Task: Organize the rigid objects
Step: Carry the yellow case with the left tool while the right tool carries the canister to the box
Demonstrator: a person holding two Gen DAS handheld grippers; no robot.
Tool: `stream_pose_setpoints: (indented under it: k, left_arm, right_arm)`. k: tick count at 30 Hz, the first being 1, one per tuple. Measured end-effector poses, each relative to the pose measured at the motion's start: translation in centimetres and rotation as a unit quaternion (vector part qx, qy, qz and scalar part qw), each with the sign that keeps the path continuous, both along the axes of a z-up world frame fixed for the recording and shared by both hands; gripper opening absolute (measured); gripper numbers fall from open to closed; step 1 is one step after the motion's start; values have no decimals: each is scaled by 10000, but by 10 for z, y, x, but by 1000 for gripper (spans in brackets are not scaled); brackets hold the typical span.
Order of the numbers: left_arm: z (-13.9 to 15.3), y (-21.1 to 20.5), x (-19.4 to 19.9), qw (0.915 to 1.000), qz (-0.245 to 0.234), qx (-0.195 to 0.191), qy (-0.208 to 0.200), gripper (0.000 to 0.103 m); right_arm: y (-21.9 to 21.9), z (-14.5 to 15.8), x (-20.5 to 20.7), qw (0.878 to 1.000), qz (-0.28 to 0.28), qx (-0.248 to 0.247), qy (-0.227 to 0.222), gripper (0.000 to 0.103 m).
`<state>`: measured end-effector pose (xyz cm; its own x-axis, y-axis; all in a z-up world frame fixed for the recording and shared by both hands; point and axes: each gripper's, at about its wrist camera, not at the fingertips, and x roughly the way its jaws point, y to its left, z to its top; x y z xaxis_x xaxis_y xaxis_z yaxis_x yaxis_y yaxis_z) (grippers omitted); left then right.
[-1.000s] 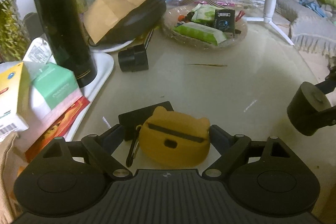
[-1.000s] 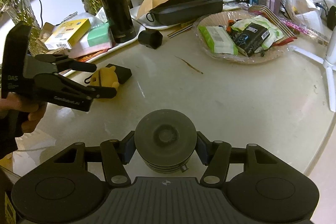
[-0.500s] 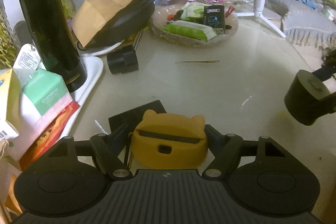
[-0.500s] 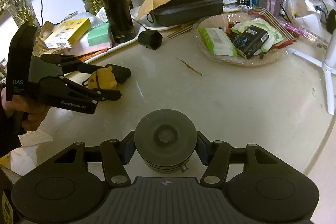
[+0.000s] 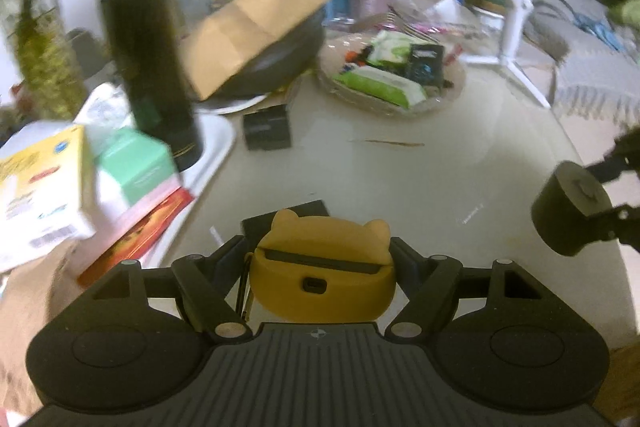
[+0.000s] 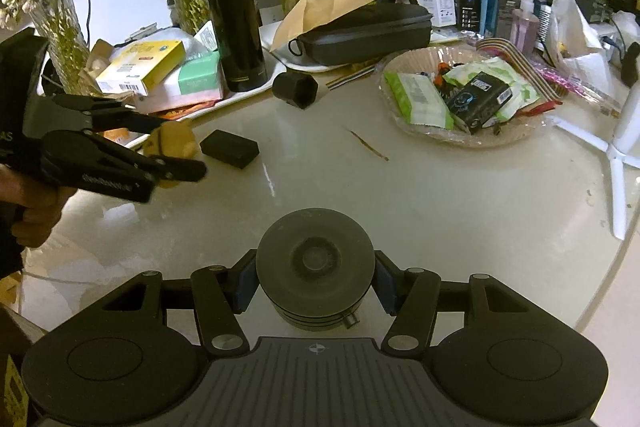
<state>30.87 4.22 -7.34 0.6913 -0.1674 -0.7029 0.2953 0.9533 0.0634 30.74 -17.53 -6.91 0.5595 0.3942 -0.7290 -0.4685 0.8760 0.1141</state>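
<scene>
My left gripper [image 5: 320,259] is shut on a yellow bear-shaped earbud case [image 5: 324,267] and holds it above the table; it also shows in the right wrist view [image 6: 172,143], between the left gripper's fingers [image 6: 176,169]. My right gripper [image 6: 316,283] is shut on a black round cylinder [image 6: 316,263], seen in the left wrist view [image 5: 568,211] at the right. A small flat black box [image 6: 230,147] lies on the table just beyond the yellow case.
A white tray [image 6: 276,67] holds a tall black flask [image 6: 234,15], yellow and green boxes [image 6: 140,67] and a black case under a brown envelope [image 6: 368,31]. A black cube [image 6: 298,91], a glass dish [image 6: 516,137] of packets and a white tripod [image 6: 616,155] stand on the table.
My left gripper has lifted the yellow case up off the table and off the flat black box, tilting the view. The right gripper with the cylinder has stayed still.
</scene>
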Motion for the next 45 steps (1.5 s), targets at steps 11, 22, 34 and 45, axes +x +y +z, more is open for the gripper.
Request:
stream_pose_setpoints:
  k: [11, 22, 34, 45]
  left_arm:
    - [41, 5, -42, 9991, 424, -72, -47, 75]
    - [74, -19, -94, 9991, 381, 39, 167, 75]
    - [93, -34, -133, 9983, 447, 60, 375, 75]
    - [96, -42, -164, 9974, 417, -47, 590, 75]
  right_arm:
    - [-8, 28, -26, 9996, -227, 95, 100, 61]
    - [2, 52, -60, 9993, -158, -18, 334, 61]
    - [13, 67, -91, 9978, 40, -184, 637, 61]
    - [22, 74, -119, 9955, 343, -315, 821, 61]
